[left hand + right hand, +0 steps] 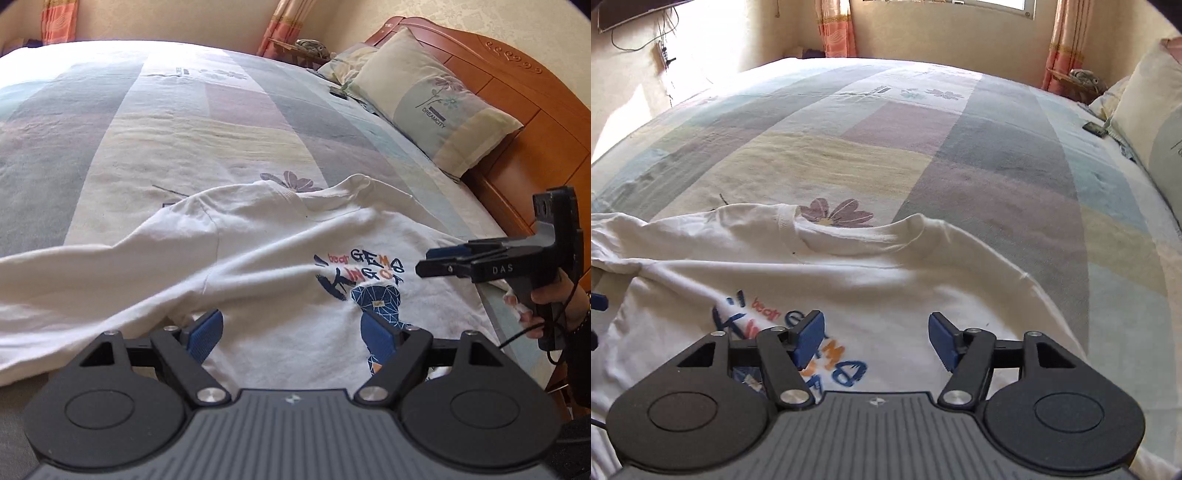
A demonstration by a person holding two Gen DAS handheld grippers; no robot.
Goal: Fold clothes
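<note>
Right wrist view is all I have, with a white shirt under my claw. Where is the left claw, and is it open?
Observer: The left claw is open and grips nothing. It is poised over the shirt beside the blue bear print.
Operator: Where does the sleeve on my left go?
Observer: The sleeve lies stretched out long across the bed, away from the print.
Operator: What is behind the pillow?
Observer: The pillow leans on a wooden headboard.
</note>
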